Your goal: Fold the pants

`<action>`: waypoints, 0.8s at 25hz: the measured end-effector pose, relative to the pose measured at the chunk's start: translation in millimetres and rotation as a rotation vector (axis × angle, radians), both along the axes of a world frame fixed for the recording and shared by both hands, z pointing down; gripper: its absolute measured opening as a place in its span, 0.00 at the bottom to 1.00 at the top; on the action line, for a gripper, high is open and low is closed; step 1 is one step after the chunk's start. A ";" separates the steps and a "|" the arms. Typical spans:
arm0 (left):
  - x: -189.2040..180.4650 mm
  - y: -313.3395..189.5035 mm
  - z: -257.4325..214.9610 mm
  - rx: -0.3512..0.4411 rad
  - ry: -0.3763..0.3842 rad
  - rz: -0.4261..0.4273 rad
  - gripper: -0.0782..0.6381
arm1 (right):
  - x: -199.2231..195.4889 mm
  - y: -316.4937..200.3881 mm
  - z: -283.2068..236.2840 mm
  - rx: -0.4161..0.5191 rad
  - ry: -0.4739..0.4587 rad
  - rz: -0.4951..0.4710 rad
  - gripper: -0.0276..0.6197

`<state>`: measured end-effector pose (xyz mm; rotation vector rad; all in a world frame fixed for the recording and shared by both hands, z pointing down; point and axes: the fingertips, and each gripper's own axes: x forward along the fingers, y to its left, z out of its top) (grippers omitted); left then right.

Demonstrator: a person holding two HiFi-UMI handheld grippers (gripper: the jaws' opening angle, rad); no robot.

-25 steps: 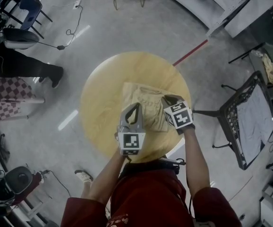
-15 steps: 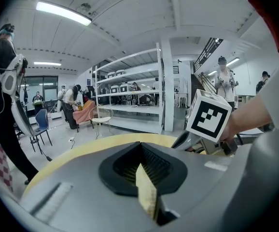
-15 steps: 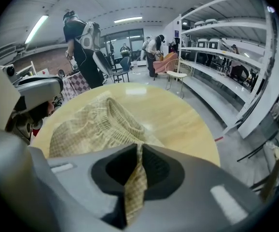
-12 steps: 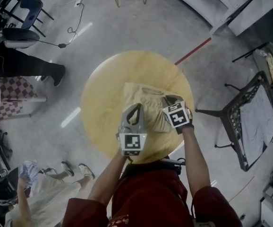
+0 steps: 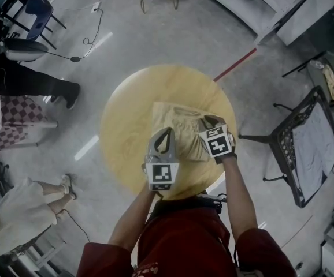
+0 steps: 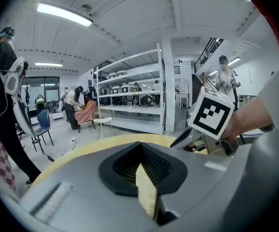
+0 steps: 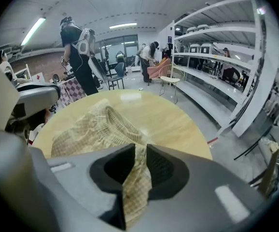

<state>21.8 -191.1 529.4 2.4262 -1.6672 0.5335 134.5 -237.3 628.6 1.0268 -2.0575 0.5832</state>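
Tan checked pants (image 5: 175, 123) lie folded in a rough square on the round wooden table (image 5: 129, 114). My left gripper (image 5: 166, 133) is at their near edge, shut on a thin fold of the cloth (image 6: 146, 192). My right gripper (image 5: 206, 122) is at the near right corner. Its jaws have just been opening. A bunched strip of the pants (image 7: 137, 182) still fills the gap and touches both pads. In the right gripper view the rest of the pants (image 7: 91, 124) spreads over the table (image 7: 173, 117) ahead. The right gripper's marker cube (image 6: 210, 112) shows in the left gripper view.
A black mesh rack (image 5: 303, 143) stands on the floor to the table's right. One person in dark trousers (image 5: 34, 85) stands at the left, and another in pale clothes (image 5: 14, 212) at the lower left. White shelving (image 7: 216, 52) lines the room beyond the table.
Both grippers stay where they were on the pants. A person in pale clothes has walked into view at the lower left.
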 end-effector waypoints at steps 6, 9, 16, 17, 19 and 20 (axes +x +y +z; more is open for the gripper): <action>-10.4 8.5 -15.1 0.031 0.015 -0.011 0.12 | -3.0 2.1 -36.4 0.121 -0.062 0.077 0.17; -21.0 20.5 -29.3 0.060 0.020 -0.020 0.12 | -11.6 15.5 -60.9 0.194 -0.090 0.101 0.17; -45.5 48.0 -67.8 0.149 0.057 -0.068 0.12 | -19.3 56.3 -150.5 0.521 -0.176 0.203 0.17; -49.7 54.4 -76.3 0.168 0.071 -0.078 0.12 | -19.2 64.8 -162.2 0.550 -0.193 0.219 0.17; -59.2 67.8 -91.0 0.207 0.085 -0.092 0.12 | -19.9 82.6 -185.2 0.593 -0.234 0.245 0.17; -64.1 74.8 -98.7 0.225 0.087 -0.099 0.12 | -21.0 92.2 -196.3 0.612 -0.248 0.250 0.17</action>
